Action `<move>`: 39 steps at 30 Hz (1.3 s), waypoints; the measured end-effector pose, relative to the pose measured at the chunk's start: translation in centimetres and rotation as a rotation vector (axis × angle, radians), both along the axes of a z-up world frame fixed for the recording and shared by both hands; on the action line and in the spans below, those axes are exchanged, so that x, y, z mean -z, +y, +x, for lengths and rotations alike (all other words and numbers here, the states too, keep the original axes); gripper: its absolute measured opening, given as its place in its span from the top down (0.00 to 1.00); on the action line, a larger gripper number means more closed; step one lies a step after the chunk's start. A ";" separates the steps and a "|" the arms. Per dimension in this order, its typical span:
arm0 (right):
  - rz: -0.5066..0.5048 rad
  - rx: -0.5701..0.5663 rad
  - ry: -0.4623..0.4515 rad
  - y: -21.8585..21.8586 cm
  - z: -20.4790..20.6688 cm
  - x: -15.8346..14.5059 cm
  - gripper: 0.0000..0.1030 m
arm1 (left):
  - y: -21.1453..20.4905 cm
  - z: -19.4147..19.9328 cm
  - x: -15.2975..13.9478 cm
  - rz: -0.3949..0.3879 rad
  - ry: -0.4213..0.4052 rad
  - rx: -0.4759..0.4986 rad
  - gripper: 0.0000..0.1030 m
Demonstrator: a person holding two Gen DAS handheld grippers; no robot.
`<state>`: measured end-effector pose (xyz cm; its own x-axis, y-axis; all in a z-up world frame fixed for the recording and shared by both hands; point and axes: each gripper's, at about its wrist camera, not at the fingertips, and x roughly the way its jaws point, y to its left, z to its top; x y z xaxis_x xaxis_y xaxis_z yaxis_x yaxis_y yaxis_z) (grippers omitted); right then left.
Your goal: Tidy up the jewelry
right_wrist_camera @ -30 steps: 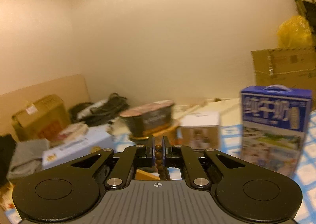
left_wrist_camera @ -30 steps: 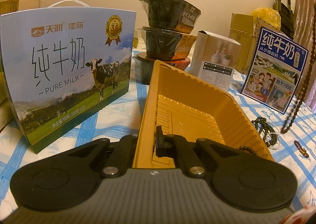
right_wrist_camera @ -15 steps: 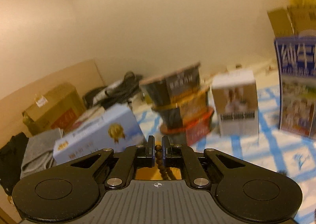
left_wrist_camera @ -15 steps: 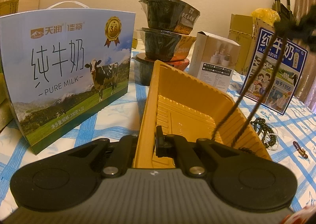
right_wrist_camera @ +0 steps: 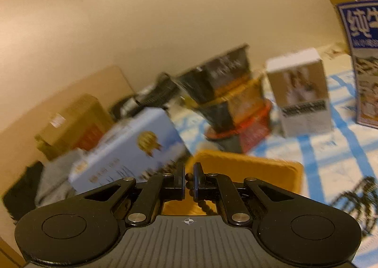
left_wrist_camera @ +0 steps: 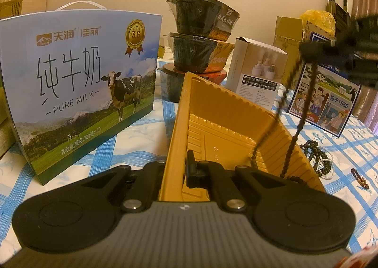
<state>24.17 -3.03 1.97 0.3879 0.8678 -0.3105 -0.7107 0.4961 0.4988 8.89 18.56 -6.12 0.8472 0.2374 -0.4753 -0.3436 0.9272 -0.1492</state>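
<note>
The right wrist view is blurred, yet the right gripper (right_wrist_camera: 188,179) jaws pinch the bead necklace (right_wrist_camera: 205,206). Only the left view shows it dangling into the yellow tray (left_wrist_camera: 226,116) (near wall clamped by the left gripper (left_wrist_camera: 176,169)), with more beads (left_wrist_camera: 317,156) on the desk (left_wrist_camera: 132,135).

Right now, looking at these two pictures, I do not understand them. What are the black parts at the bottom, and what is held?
A person holds two hand tools, each with a camera looking along its two black fingers. In the left tool's view, the left gripper clamps the edge of a yellow tray. In the right tool's blurred view, the right gripper pinches a dark bead necklace, which hangs into the tray. On the blue-checked tablecloth stand a milk box and stacked bowls; more beads lie nearby.
</note>
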 end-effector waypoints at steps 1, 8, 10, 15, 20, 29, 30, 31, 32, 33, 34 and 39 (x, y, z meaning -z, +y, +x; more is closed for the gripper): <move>0.017 -0.005 -0.003 0.0 0.0 -0.1 0.93 | 0.0 0.0 0.0 0.000 0.000 -0.001 0.97; -0.157 0.074 0.067 0.6 1.2 3.6 0.93 | 0.2 0.0 0.1 -0.005 0.000 0.001 0.97; -0.189 0.094 0.095 0.4 1.4 4.9 0.93 | 0.2 0.0 0.2 -0.005 0.000 0.001 0.97; -0.222 0.091 0.151 0.1 2.0 6.4 0.92 | 0.3 0.0 0.2 -0.006 0.001 0.000 0.97; -0.217 0.101 0.178 -0.9 2.2 7.1 0.47 | 0.3 0.0 0.2 -0.006 0.000 0.000 0.97; -0.244 0.128 0.159 -3.3 0.6 7.0 0.47 | 0.4 0.1 0.3 -0.004 0.003 0.001 0.97; -0.248 0.135 0.156 -3.6 0.5 7.1 0.47 | 0.4 0.1 0.3 -0.005 0.003 0.001 0.97; -0.255 0.144 0.152 -4.0 0.2 7.1 0.47 | 0.4 0.1 0.3 -0.004 0.003 0.001 0.97; -0.266 0.156 0.145 -4.5 -0.2 7.2 0.47 | 0.4 0.1 0.3 -0.003 0.003 0.001 0.97; -0.274 0.166 0.138 -5.0 -0.5 7.2 0.47 | 0.4 0.1 0.3 -0.003 0.003 0.002 0.97; -0.281 0.180 0.132 -5.5 -0.8 7.2 0.47 | 0.4 0.1 0.3 -0.003 0.003 0.002 0.97; -0.297 0.259 0.139 -8.7 -1.7 7.7 0.47 | 0.4 0.1 0.3 -0.004 0.003 0.001 0.97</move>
